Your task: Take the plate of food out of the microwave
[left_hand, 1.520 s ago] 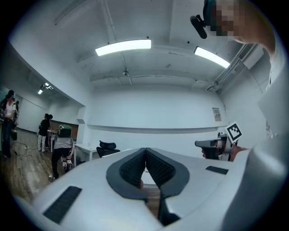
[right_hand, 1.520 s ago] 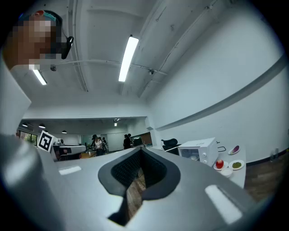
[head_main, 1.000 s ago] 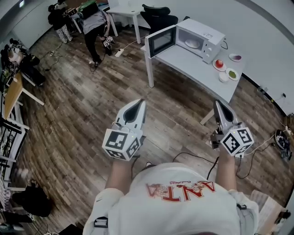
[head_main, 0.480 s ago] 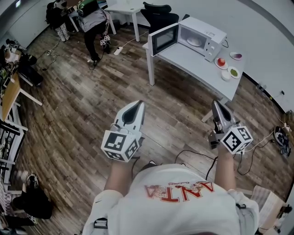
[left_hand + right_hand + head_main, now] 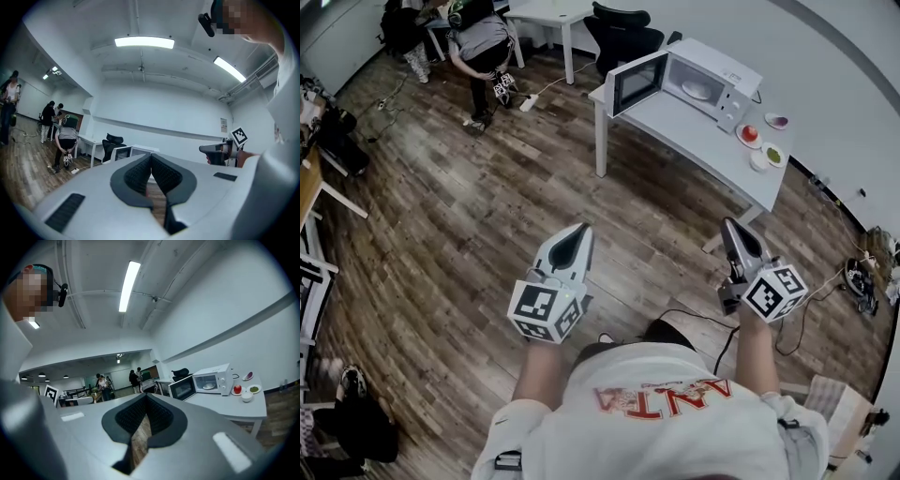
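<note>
Head view: a white table (image 5: 694, 133) stands on the wood floor (image 5: 469, 216) near the wall of an open office. The microwave (image 5: 712, 73) sits on it with its door (image 5: 635, 82) swung open and the plate of food (image 5: 695, 90) inside. Small dishes (image 5: 750, 134) sit just beside it. The left gripper (image 5: 579, 231) and right gripper (image 5: 729, 226) hang well apart from the table, with open floor between.

Left gripper view: the jaws are clenched together, empty.

Right gripper view: the jaws are closed on nothing.

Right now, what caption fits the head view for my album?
Person holds left gripper and right gripper, both shut, facing a distant open microwave with a plate inside.
</note>
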A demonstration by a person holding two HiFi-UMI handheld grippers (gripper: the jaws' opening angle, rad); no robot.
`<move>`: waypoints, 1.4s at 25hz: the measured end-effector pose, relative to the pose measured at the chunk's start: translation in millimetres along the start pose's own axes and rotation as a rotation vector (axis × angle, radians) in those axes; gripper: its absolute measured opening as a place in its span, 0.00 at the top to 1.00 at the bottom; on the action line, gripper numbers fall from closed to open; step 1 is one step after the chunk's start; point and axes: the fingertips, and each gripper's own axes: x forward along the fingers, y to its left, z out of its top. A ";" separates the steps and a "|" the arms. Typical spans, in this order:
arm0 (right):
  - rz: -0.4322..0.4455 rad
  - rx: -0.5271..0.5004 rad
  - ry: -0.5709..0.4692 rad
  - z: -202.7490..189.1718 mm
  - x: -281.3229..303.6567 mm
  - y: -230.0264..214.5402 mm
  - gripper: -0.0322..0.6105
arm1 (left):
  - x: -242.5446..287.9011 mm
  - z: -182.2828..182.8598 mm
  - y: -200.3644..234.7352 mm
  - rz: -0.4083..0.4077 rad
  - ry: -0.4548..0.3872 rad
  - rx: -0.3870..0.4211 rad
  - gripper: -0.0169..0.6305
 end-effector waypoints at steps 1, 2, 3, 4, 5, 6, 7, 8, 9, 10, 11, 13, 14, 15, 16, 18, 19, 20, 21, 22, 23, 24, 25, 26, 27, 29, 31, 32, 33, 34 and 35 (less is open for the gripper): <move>-0.003 -0.003 0.004 1.0 3.0 -1.3 0.95 | 2.4 0.9 2.2 -0.002 -0.003 0.002 0.96; -0.004 -0.003 0.008 1.7 6.7 -2.8 0.95 | 5.0 2.2 4.8 -0.002 -0.005 0.001 0.96; -0.003 -0.002 0.011 2.2 10.8 -4.0 0.95 | 8.0 3.4 7.5 -0.004 -0.006 -0.003 0.96; -0.001 -0.001 0.014 2.3 15.2 -5.1 0.95 | 11.5 4.2 9.8 -0.007 -0.007 -0.009 0.96; 0.003 0.000 0.016 2.1 20.0 -6.4 0.95 | 15.5 4.4 11.8 -0.011 -0.005 -0.011 0.96; 0.008 0.002 0.017 1.3 25.3 -8.4 0.95 | 20.2 4.2 13.8 -0.014 -0.003 -0.009 0.96; 0.013 0.006 0.019 0.2 31.3 -11.3 0.95 | 25.5 4.1 16.1 -0.015 0.000 -0.005 0.96; 0.018 0.011 0.020 -1.1 37.6 -15.1 0.95 | 31.3 4.2 18.8 -0.015 0.001 -0.001 0.96; 0.023 0.015 0.019 -2.0 43.6 -19.4 0.95 | 37.5 4.6 21.6 -0.015 0.002 0.001 0.96; 0.027 0.020 0.016 -2.1 49.2 -24.5 0.95 | 44.2 5.2 24.1 -0.014 0.002 0.002 0.96; 0.029 0.024 0.012 -1.1 54.7 -30.5 0.95 | 51.6 5.9 26.0 -0.015 0.003 0.003 0.96; 0.032 0.032 -0.001 3.2 66.0 -44.6 0.95 | 68.4 7.9 28.6 -0.019 0.007 0.010 0.96; 0.035 0.036 -0.006 5.8 71.9 -52.3 0.95 | 77.7 9.3 29.8 -0.019 0.008 0.016 0.96; 0.038 0.039 -0.010 8.4 77.9 -60.1 0.95 | 87.6 11.2 31.0 -0.018 0.009 0.021 0.96; 0.042 0.042 -0.012 11.0 83.6 -68.2 0.95 | 98.2 13.6 31.8 -0.017 0.008 0.025 0.96; 0.047 0.051 -0.015 16.8 93.7 -86.9 0.95 | 121.5 18.3 31.3 -0.017 0.006 0.033 0.96; 0.047 0.057 -0.018 20.3 98.2 -97.8 0.95 | 134.0 20.1 29.6 -0.019 0.008 0.037 0.96; 0.047 0.064 -0.021 24.3 102.2 -109.1 0.95 | 146.8 21.4 27.2 -0.023 0.010 0.042 0.96; 0.048 0.070 -0.024 28.3 105.8 -120.7 0.95 | 159.6 22.2 24.2 -0.027 0.013 0.046 0.96; 0.047 0.074 -0.026 31.9 109.0 -132.3 0.95 | 172.1 22.9 21.2 -0.031 0.016 0.049 0.96; 0.045 0.077 -0.028 35.1 111.8 -144.0 0.95 | 184.4 23.5 18.5 -0.034 0.019 0.051 0.96; 0.043 0.081 -0.030 38.1 114.2 -155.8 0.95 | 196.7 24.3 15.9 -0.036 0.022 0.052 0.96; 0.042 0.088 -0.033 40.9 116.4 -167.6 0.95 | 209.4 25.0 13.3 -0.041 0.026 0.052 0.96; 0.039 0.096 -0.037 43.5 118.2 -180.1 0.95 | 222.9 25.5 10.3 -0.046 0.030 0.051 0.96; 0.035 0.103 -0.041 46.0 119.7 -193.5 0.95 | 237.0 25.5 6.8 -0.053 0.035 0.051 0.96; 0.027 0.114 -0.046 50.3 121.5 -221.8 0.95 | 265.5 23.9 -0.8 -0.061 0.043 0.059 0.96; 0.018 0.128 -0.052 53.7 121.8 -250.0 0.95 | 292.5 22.0 -8.5 -0.067 0.045 0.063 0.96; 0.012 0.135 -0.055 55.1 121.7 -263.3 0.95 | 305.2 21.7 -12.1 -0.072 0.045 0.065 0.96; 0.006 0.142 -0.059 56.3 122.0 -275.8 0.95 | 317.3 21.7 -15.2 -0.077 0.045 0.068 0.96; -0.001 0.149 -0.063 57.3 122.9 -287.2 0.95 | 328.8 21.7 -17.8 -0.082 0.047 0.072 0.96; -0.006 0.155 -0.067 58.1 124.5 -297.4 0.95 | 339.8 21.4 -20.0 -0.087 0.051 0.077 0.96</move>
